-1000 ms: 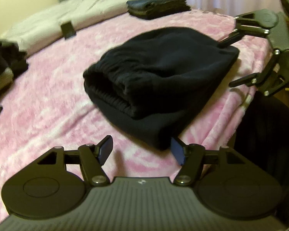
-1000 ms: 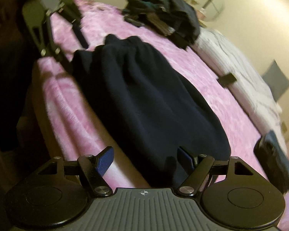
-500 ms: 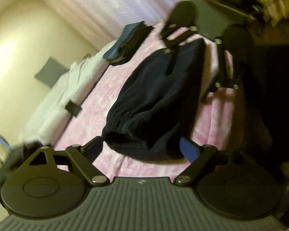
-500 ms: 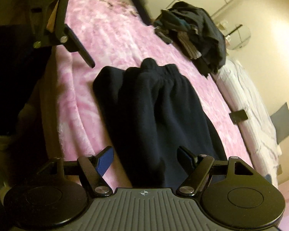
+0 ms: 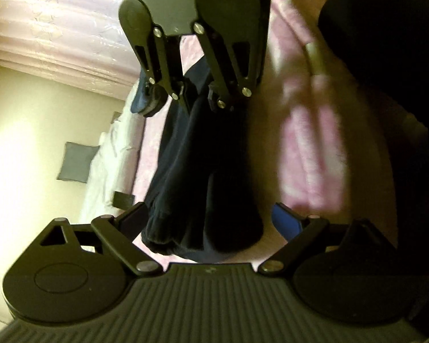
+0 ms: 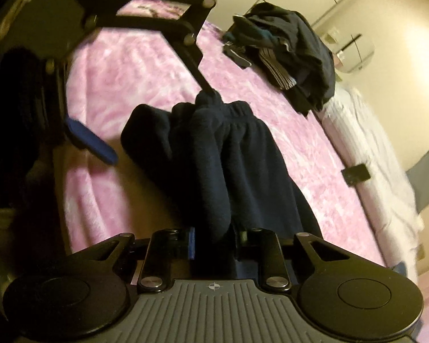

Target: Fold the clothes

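A dark navy folded garment lies lengthwise on the pink blanket near the bed's edge. My right gripper is closing its jaws on the near end of the garment, and a bunched fold of cloth is pinched between the pads. In the left wrist view the same gripper bites the far end of the garment. My left gripper stands wide open, rolled on its side. Its fingers straddle the elastic-waist end without pressing it. From the right wrist view the left gripper shows one blue pad beside that end.
A heap of dark unfolded clothes sits at the far side of the bed. A white duvet, a grey pillow and a small dark object lie along the bed's head. A person's dark clothing fills the space past the bed's edge.
The left gripper has rolled onto its side, come in around the waistband end and spread wider. The right gripper has moved forward and closed from wide open onto the other end.
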Tool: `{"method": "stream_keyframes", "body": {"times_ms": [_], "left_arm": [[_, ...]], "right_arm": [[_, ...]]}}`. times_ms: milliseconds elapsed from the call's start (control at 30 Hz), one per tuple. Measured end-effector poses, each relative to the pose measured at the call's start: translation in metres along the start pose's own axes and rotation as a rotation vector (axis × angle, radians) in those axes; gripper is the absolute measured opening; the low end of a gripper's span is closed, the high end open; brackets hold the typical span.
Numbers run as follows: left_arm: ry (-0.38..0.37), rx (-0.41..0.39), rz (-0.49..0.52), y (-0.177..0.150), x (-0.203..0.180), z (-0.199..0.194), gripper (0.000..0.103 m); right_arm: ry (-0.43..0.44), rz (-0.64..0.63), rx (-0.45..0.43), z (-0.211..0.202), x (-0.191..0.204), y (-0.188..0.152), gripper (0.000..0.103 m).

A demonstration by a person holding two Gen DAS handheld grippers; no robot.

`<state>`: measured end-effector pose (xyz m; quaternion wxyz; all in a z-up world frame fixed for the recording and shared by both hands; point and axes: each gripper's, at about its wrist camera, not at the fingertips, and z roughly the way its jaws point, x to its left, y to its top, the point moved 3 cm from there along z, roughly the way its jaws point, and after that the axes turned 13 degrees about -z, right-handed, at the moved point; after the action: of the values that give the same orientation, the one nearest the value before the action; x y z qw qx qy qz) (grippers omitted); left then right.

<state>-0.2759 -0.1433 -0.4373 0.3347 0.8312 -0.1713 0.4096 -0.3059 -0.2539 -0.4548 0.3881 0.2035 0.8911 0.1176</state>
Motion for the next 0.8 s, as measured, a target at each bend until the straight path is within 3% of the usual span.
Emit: {"method": "stream_keyframes", "body": {"times_ms": [167, 300, 400, 467, 533, 600, 633, 667, 800], "left_arm": [[0.02, 0.066, -0.03, 0.011, -0.004, 0.027, 0.092], [0.079, 0.115, 0.039, 0.012, -0.007, 0.044, 0.09], [0.101, 0.177, 0.112, 0.003, -0.009, 0.057, 0.077], [0.078, 0.196, 0.093, 0.002, -0.007, 0.06, 0.059], [0.065, 0.201, 0.081, 0.001, -0.005, 0.06, 0.053], [0.053, 0.201, 0.059, 0.0, -0.001, 0.06, 0.049], [0.046, 0.202, 0.044, -0.001, 0.002, 0.06, 0.048], [0.037, 0.201, 0.029, -0.001, 0.006, 0.061, 0.048], [-0.018, 0.2, -0.076, 0.004, 0.029, 0.067, 0.047]], "right_arm": [[0.024, 0.049, -0.018, 0.003, -0.013, 0.004, 0.022], [0.012, 0.035, -0.021, 0.001, -0.013, 0.007, 0.022], [-0.008, 0.014, -0.028, 0.001, -0.006, 0.005, 0.022], [-0.014, 0.024, -0.035, 0.003, -0.001, 0.003, 0.023], [-0.025, 0.034, -0.046, 0.0, 0.007, -0.003, 0.023], [-0.045, 0.024, -0.058, -0.001, 0.014, -0.007, 0.038], [-0.067, 0.014, -0.055, -0.002, 0.018, -0.01, 0.071], [-0.105, 0.002, -0.051, -0.005, 0.023, -0.015, 0.085], [-0.158, -0.012, 0.001, -0.011, 0.03, -0.043, 0.089]]}}
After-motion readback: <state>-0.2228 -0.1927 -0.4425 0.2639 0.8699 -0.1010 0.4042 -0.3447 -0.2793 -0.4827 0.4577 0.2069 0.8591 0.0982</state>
